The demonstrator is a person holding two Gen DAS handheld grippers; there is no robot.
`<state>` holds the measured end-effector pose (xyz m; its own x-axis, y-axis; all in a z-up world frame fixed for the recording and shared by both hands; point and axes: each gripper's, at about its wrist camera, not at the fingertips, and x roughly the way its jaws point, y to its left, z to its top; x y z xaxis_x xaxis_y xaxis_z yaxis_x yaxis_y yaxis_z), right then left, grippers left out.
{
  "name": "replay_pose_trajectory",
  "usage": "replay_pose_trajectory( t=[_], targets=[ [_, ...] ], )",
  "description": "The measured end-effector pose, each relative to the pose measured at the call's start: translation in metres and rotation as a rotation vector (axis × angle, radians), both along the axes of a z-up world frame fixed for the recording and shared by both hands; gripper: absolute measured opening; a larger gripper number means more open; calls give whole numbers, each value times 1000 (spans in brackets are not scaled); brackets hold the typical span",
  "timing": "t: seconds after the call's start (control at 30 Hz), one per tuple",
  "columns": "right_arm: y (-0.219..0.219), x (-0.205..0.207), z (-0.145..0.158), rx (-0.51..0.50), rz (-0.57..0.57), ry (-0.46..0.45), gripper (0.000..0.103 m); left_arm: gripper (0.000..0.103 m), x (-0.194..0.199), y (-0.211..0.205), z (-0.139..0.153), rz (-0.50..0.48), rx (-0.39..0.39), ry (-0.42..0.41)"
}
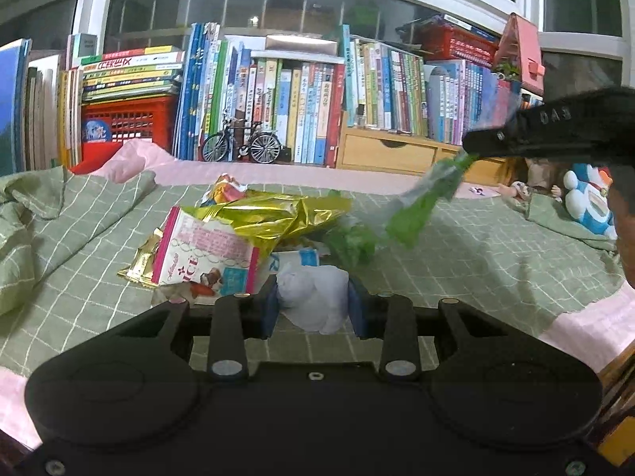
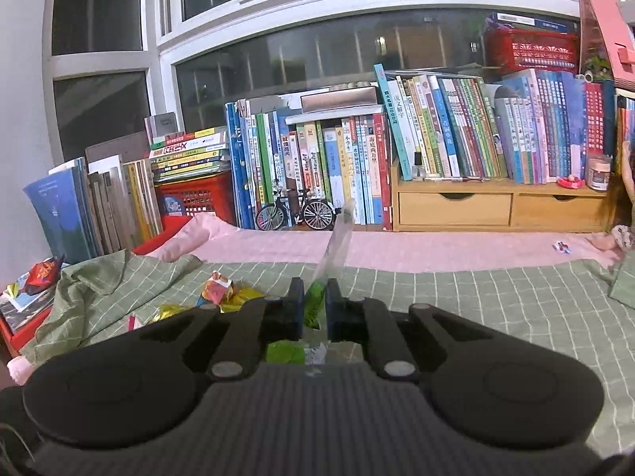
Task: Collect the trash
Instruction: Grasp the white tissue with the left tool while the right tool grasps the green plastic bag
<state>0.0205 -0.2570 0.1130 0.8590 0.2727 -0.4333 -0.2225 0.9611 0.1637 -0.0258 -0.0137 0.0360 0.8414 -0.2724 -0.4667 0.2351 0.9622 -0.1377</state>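
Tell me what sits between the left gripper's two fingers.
A crumpled white tissue sits between the left gripper pads, seen in the left wrist view. The snack wrapper pile lies just beyond.

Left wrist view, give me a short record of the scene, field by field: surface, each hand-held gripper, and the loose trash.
surface: green checked sheet on a bed
left hand-held gripper: closed on a white crumpled tissue
right hand-held gripper: closed on a green wrapper, lifted off the sheet
loose trash: gold foil bag, pink-and-white snack packet, piled together
backdrop: books, model bicycle
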Motion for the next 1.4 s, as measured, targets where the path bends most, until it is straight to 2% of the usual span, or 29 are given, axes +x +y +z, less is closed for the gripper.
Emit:
replay_pose_trajectory(
  t=[0.2, 0.3, 0.33, 0.37, 0.43, 0.5, 0.53, 0.63, 0.67, 0.8, 0.9, 1.0, 1.07, 1.1, 1.17, 1.23, 1.27, 1.33, 1.4],
  targets=[
    [-13, -10, -24, -60, -13, 134, 17, 33, -3, -1, 1, 1, 3, 12],
    [-18, -16, -44, -84, -28, 191, 24, 33, -2, 1, -1, 3, -4, 30],
    [-20, -17, -49, -79, -31, 205, 27, 33, -2, 0, -1, 3, -2, 33],
    [-21, -19, -54, -74, -34, 218, 38, 33, -1, 0, -2, 5, 2, 35],
    [-24, -20, -62, -56, -38, 241, 44, 33, -1, -1, -3, 5, 8, 37],
    [-25, -19, -69, -42, -42, 260, 56, 33, -1, -2, -4, 5, 9, 42],
    [-26, -19, -72, -42, -54, 262, 65, 33, -1, -2, -4, 6, 9, 43],
    [-25, -20, -77, -71, -76, 257, 71, 33, 0, -1, -5, 11, 8, 45],
    [-24, -21, -78, -77, -65, 258, 76, 33, 0, -1, -5, 12, 7, 46],
    [-17, -26, -82, -88, -18, 265, 84, 33, 3, -1, -8, 16, 4, 57],
    [-13, -19, -88, -61, -35, 277, 85, 33, 5, -3, -11, 17, -5, 75],
    [-16, -4, -95, 44, -63, 311, 85, 33, 6, -4, -12, 14, -8, 78],
    [-18, 3, -102, 115, -78, 345, 68, 33, 6, -4, -12, 14, -11, 78],
    [-18, 6, -104, 135, -90, 354, 54, 33, 6, -4, -12, 13, -9, 78],
    [-18, 6, -105, 150, -96, 340, 50, 33, 6, -5, -12, 13, -10, 79],
    [-23, 8, -105, 213, -80, 359, 51, 33, 7, -6, -13, 14, -10, 82],
    [-25, 9, -104, 236, -76, 369, 63, 33, 8, -5, -13, 15, -12, 84],
    [-29, 9, -101, 262, -60, 371, 71, 33, 9, -5, -14, 17, -13, 85],
    [-31, 9, -98, 267, -80, 367, 72, 33, 9, -3, -15, 22, -17, 86]
  ],
)
